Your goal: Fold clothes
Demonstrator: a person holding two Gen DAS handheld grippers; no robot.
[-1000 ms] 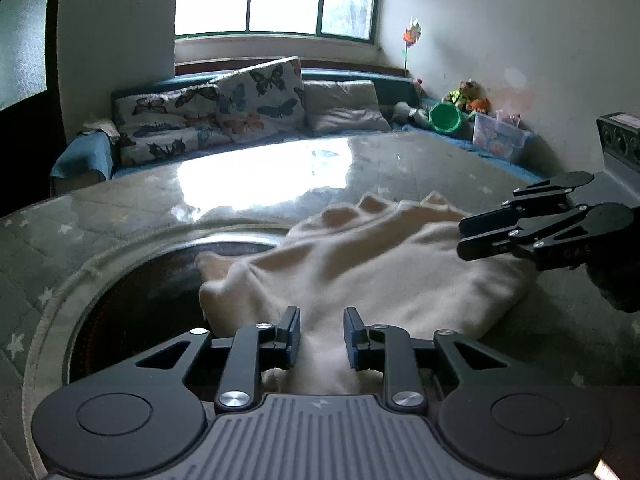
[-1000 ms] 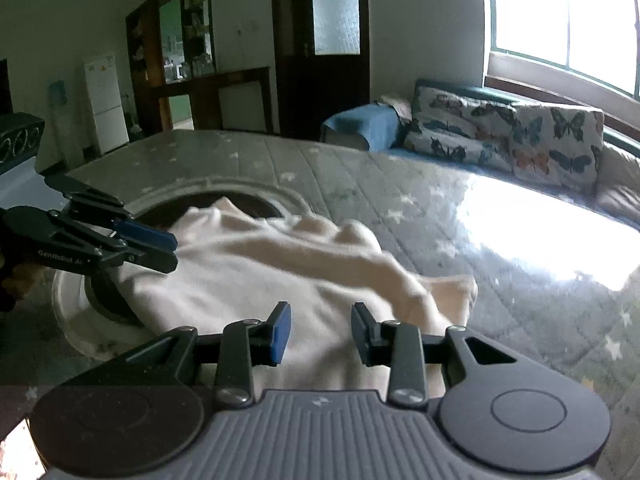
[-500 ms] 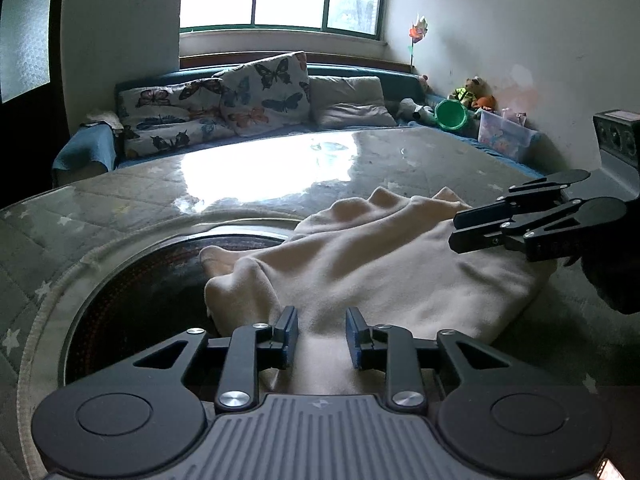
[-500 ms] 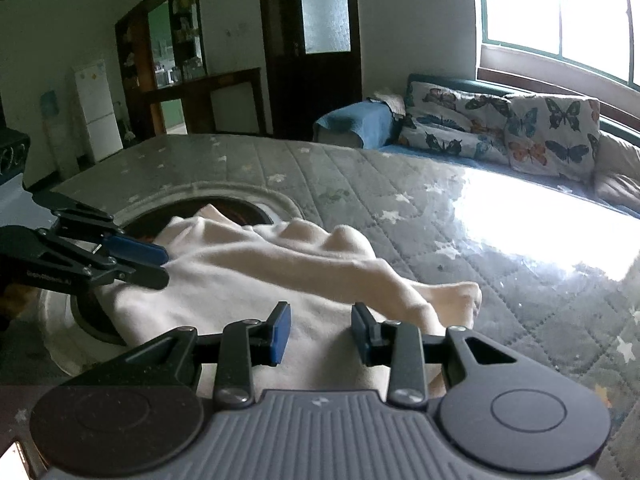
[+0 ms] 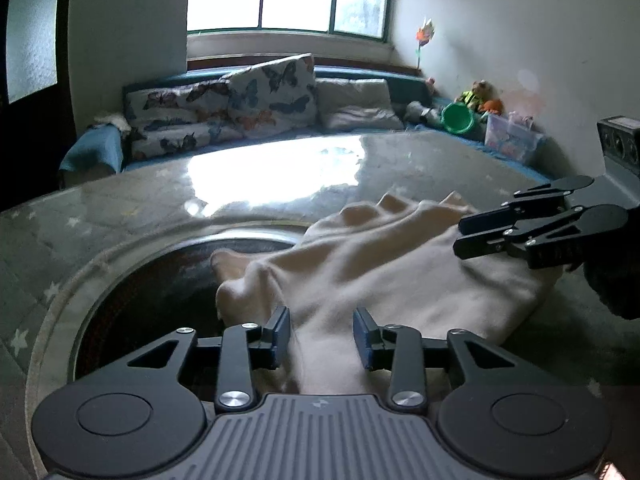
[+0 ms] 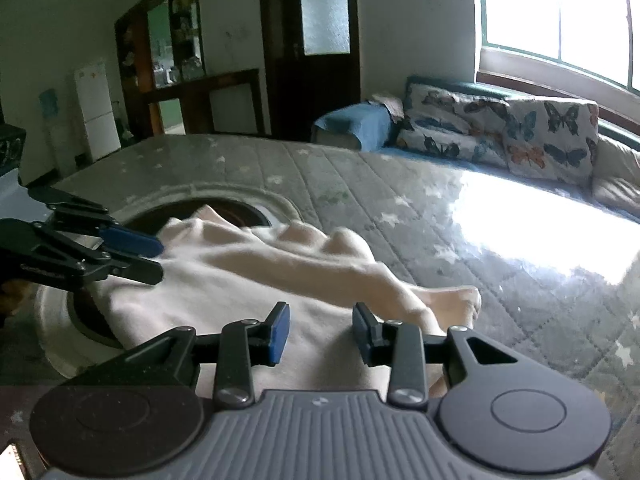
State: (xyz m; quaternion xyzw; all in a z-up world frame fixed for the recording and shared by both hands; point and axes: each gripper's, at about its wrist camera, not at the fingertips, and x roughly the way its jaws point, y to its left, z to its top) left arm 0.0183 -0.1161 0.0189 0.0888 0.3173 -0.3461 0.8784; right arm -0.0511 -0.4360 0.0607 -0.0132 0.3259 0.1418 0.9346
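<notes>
A cream garment (image 5: 384, 276) lies rumpled on the quilted table cover, its left end hanging over a round dark recess (image 5: 152, 292). My left gripper (image 5: 322, 336) is open low over the garment's near edge, with cloth showing in the gap between its fingers. My right gripper (image 5: 460, 236) hovers open over the garment's right end. In the right wrist view the garment (image 6: 248, 276) runs from the recess to a bunched end (image 6: 460, 300). There my right gripper (image 6: 320, 332) is open above it, and the left gripper (image 6: 156, 260) reaches in from the left.
The grey star-patterned table cover (image 6: 400, 184) spreads wide behind the garment, with window glare on it. A blue sofa with butterfly cushions (image 5: 256, 100) runs along the far wall. Toys and a green bucket (image 5: 458, 118) sit at the back right. A dark appliance (image 5: 620, 140) stands at the right edge.
My left gripper's jaws have spread wider. Both grippers have drawn back slightly, and the garment's ridges look more stretched out between them.
</notes>
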